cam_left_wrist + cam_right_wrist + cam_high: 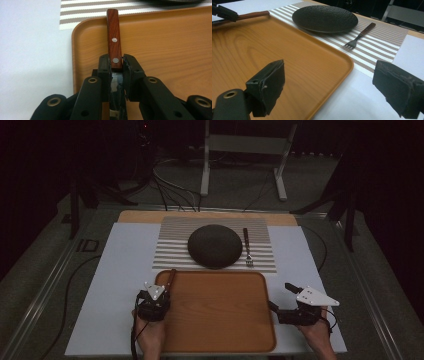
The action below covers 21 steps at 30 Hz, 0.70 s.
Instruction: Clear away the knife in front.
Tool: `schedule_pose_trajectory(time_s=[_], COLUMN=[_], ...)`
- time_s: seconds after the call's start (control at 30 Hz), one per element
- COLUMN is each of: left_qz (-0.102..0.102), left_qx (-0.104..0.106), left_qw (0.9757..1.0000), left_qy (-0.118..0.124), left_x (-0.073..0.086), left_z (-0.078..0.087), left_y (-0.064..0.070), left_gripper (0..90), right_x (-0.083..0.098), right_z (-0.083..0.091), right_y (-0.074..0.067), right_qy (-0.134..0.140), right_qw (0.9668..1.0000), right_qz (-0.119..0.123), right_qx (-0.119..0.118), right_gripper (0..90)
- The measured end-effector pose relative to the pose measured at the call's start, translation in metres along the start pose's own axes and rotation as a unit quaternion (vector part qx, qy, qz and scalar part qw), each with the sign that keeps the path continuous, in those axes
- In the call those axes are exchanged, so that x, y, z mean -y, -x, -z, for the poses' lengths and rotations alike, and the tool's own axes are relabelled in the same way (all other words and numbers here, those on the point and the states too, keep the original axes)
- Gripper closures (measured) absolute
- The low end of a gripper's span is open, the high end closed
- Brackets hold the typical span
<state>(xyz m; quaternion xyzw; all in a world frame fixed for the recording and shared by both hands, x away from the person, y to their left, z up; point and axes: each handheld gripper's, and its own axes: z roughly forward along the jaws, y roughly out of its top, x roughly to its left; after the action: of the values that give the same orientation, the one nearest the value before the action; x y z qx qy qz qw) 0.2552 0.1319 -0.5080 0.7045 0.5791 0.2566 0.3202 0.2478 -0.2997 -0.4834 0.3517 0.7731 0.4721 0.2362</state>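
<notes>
Now we see a knife (114,37) w/ a reddish-brown wooden handle and two silver rivets; its blade end runs back between the jaws. No brand or writing we can read on it. Left gripper (117,65) is closed tight on the handle near the lower rivet, at the tray's (220,340) near-left edge, handle pointing fwd over the rim toward the striped mat (170,251). Right gripper (329,87) is wide open, holding nothing, at the tray's right edge. Dark plate (215,245) and fork (247,248) lie on the mat.
</notes>
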Motion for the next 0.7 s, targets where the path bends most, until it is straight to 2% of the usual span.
schedule_pose_trajectory(time_s=[0.43,0.7], left_qz=[0.010,0.008], left_qx=[-0.009,-0.004], left_qw=[0.9999,0.9998], left_qy=[-0.009,-0.020], left_x=[0.0097,0.0097], left_z=[0.0075,0.0060], left_y=[-0.0030,-0.0027], left_gripper=[78.2,78.0], right_x=[0.0000,-0.0001], right_z=[-0.0005,-0.0010], right_y=[-0.0007,-0.0013], right_qy=[-0.001,-0.002], right_qw=[1.0000,1.0000], right_qz=[0.001,0.003], right_qx=[-0.001,-0.002], right_gripper=[10.9,10.9])
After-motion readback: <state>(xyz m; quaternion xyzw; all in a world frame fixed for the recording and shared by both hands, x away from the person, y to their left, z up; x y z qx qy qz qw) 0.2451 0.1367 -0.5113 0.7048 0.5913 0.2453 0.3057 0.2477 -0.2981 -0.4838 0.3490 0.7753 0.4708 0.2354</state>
